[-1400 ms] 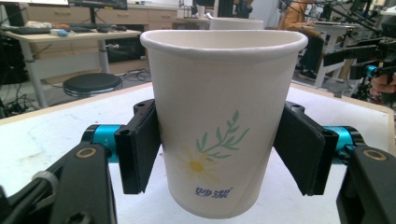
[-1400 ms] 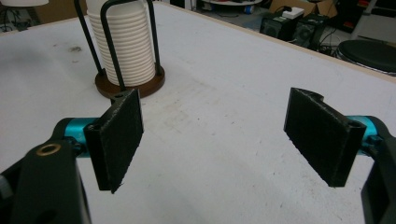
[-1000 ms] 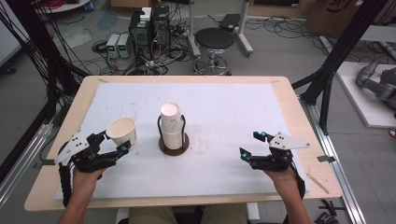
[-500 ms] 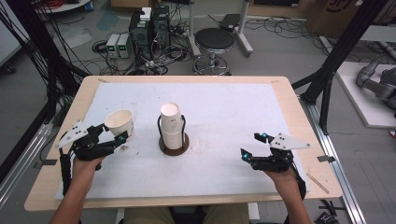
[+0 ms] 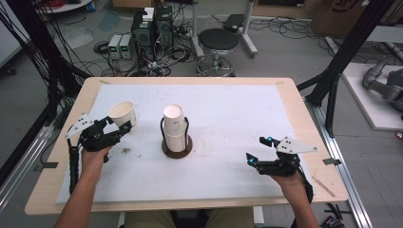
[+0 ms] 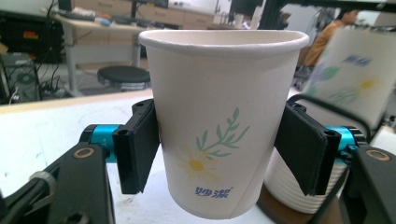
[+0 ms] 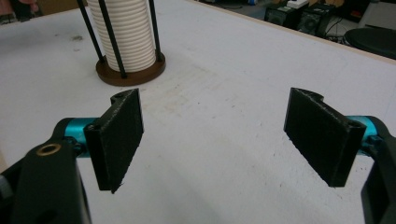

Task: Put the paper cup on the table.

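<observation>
- I take the cup holder [image 5: 177, 145], a round brown base with thin black upright rods, as my landmark; it stands near the middle of the white-covered table [image 5: 228, 114].
- A stack of white paper cups [image 5: 174, 127] sits upright inside the holder, between its rods.
- To the holder's left, my left gripper [image 5: 124, 126] is clamped around a single paper cup [image 5: 122, 114], one black jaw on each side of it.
- In the left gripper view that cup [image 6: 223, 121] is upright, mouth up, printed with a daisy and a green sprig, and lifted clear of the table.
- To the holder's right and nearer the person, my right gripper [image 5: 255, 151] hangs with its jaws spread wide around nothing, well apart from the holder.
- In the right gripper view the holder [image 7: 130, 70] sits beyond the left jaw.
</observation>
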Action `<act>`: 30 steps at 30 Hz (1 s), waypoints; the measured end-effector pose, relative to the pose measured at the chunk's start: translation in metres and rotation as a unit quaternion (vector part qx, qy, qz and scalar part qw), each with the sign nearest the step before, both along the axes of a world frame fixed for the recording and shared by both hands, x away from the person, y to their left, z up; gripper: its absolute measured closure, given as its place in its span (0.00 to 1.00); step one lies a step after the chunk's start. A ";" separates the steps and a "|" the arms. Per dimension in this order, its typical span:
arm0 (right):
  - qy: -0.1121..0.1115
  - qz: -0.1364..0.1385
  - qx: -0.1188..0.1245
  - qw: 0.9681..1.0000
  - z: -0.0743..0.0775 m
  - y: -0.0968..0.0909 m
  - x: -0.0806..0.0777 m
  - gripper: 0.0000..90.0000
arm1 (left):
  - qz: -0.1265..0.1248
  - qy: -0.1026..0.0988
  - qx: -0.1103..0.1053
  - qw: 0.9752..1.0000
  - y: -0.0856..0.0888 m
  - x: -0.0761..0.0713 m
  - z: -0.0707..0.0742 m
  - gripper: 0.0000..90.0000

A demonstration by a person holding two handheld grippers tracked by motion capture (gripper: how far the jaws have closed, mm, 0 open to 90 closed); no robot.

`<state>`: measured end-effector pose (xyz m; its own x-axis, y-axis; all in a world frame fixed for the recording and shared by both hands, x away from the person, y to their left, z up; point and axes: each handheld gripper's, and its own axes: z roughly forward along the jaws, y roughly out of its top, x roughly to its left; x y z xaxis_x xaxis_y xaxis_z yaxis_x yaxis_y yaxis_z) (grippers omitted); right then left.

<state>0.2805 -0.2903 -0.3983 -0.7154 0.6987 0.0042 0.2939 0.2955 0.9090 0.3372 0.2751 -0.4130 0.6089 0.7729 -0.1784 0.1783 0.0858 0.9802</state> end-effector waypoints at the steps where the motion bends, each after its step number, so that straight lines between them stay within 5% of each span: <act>1: 0.001 0.000 0.001 1.000 0.000 0.001 0.001 0.22 | 0.004 0.012 0.010 1.000 -0.001 0.006 -0.005 0.36; 4: 0.004 0.004 -0.003 1.000 -0.001 0.007 0.004 0.22 | 0.004 0.026 0.023 0.999 -0.002 0.010 -0.009 0.36; 7: 0.006 0.010 -0.008 1.000 -0.003 0.012 0.008 0.22 | 0.010 0.054 0.068 0.996 -0.009 0.017 -0.018 0.36; 8: 0.006 0.010 -0.008 1.000 -0.003 0.012 0.008 0.22 | 0.010 0.054 0.068 0.996 -0.009 0.017 -0.018 0.36; 13: 0.012 0.012 -0.012 1.000 -0.005 0.014 0.008 0.23 | 0.013 0.097 0.120 0.988 -0.016 0.022 -0.028 0.37; 20: 0.010 0.006 -0.011 1.000 -0.005 0.008 0.003 0.23 | 0.013 0.114 0.161 0.980 -0.018 0.020 -0.031 0.37; 30: 0.008 0.001 -0.011 1.000 -0.003 0.003 -0.005 0.23 | 0.020 0.123 0.179 0.976 -0.014 0.005 -0.036 0.37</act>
